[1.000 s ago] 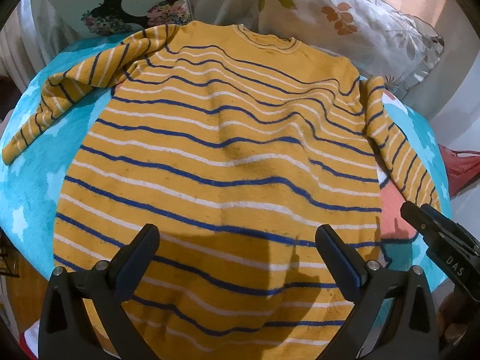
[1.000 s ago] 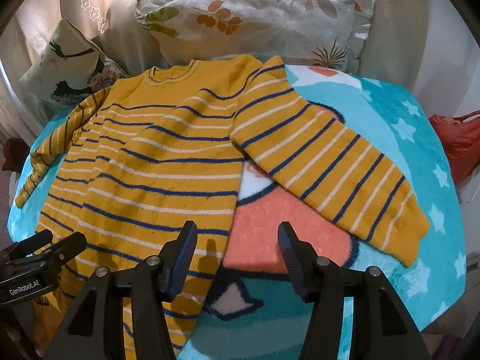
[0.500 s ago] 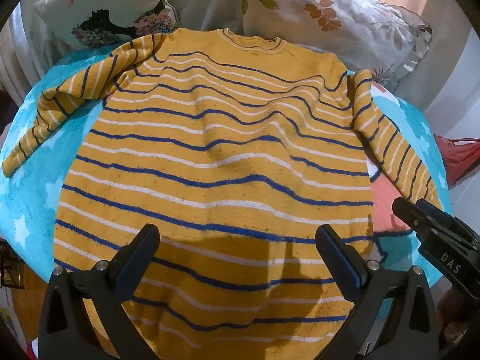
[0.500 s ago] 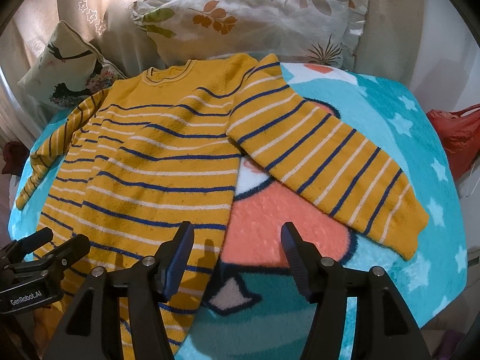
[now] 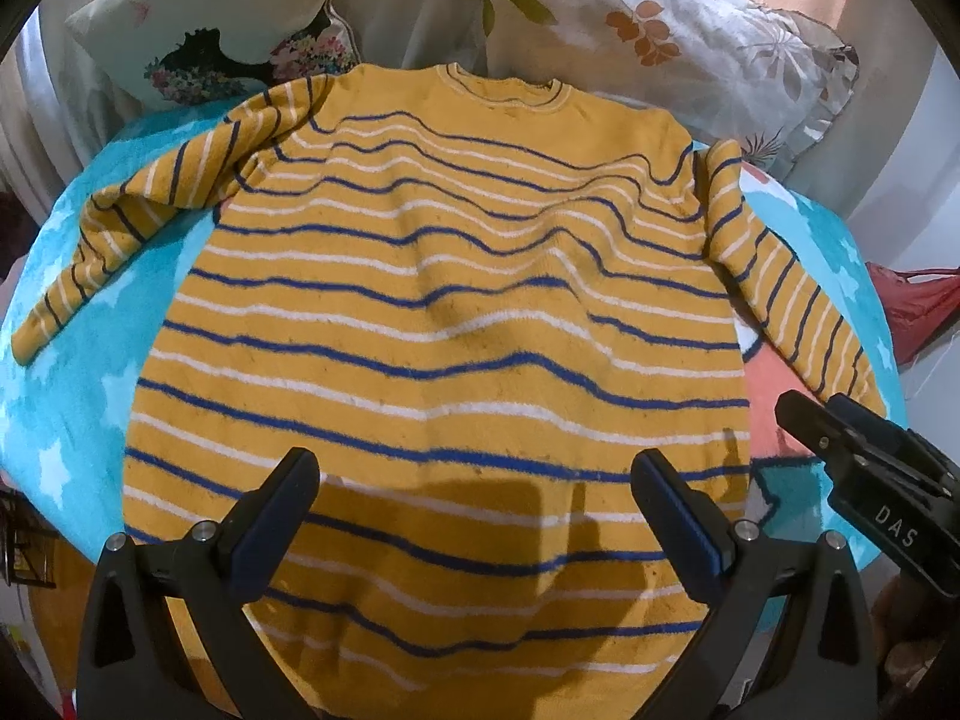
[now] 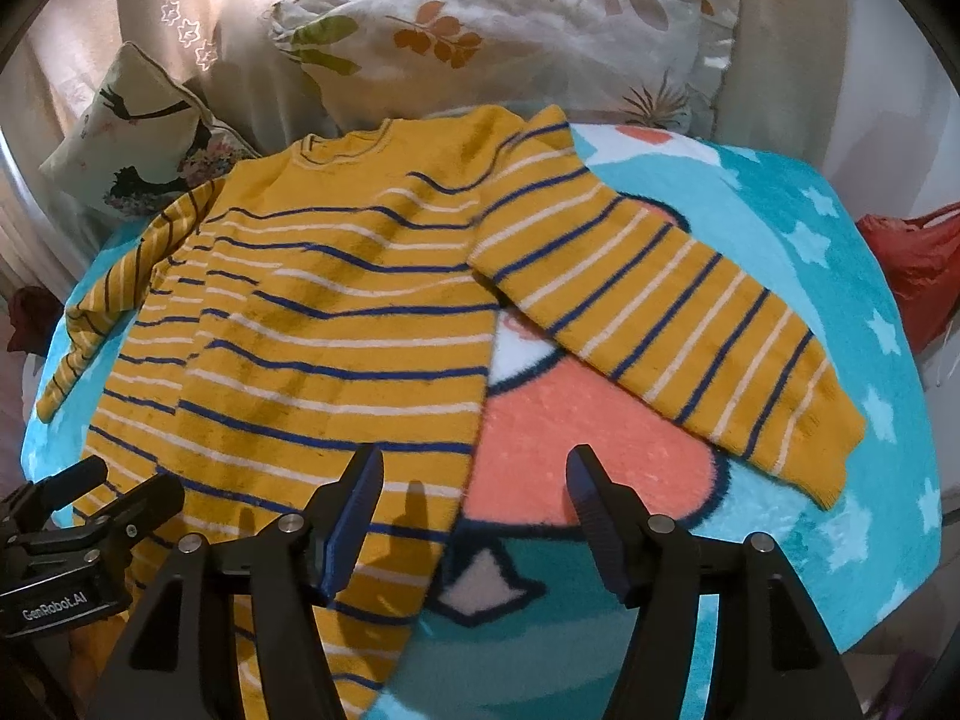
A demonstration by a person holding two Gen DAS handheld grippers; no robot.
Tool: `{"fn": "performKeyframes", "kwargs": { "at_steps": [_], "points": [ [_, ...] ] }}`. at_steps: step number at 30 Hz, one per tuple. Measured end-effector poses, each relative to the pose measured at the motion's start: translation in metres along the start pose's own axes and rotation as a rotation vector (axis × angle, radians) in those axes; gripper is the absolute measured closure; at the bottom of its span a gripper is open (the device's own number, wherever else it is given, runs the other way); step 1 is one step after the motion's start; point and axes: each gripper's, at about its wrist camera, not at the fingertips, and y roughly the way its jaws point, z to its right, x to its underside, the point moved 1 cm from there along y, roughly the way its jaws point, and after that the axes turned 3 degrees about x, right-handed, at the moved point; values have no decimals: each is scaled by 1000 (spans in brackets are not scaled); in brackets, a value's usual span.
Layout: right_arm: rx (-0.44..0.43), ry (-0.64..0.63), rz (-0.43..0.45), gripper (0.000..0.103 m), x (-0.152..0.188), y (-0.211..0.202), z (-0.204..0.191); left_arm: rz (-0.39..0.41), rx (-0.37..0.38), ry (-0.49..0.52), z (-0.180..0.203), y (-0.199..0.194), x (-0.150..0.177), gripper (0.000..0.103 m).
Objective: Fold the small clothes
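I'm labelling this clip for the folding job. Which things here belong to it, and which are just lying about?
Belongs to the job:
striped sweater
left gripper, open
right gripper, open

Just lying about:
blue star blanket underneath
leaf-print pillow
small cushion
red bag

Yellow sweater (image 5: 438, 324) with blue and white stripes; turquoise blanket (image 6: 780, 228) with white stars and a coral patch; off-white pillow (image 6: 510, 30) with leaf print.

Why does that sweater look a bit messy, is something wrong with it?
Nothing is damaged. The sweater lies flat but rippled on the blanket, and its left sleeve is bent and bunched near the shoulder.
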Motion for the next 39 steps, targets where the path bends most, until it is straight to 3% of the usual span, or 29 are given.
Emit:
{"fn": "performKeyframes", "kwargs": {
  "at_steps": [20, 39],
  "points": [
    [65, 20, -5, 32, -22, 17, -102, -42, 46, 57, -86, 7, -44, 0],
    [163, 40, -15, 29, -23, 13, -141, -73, 149, 72, -118, 17, -65, 0]
  ]
}}
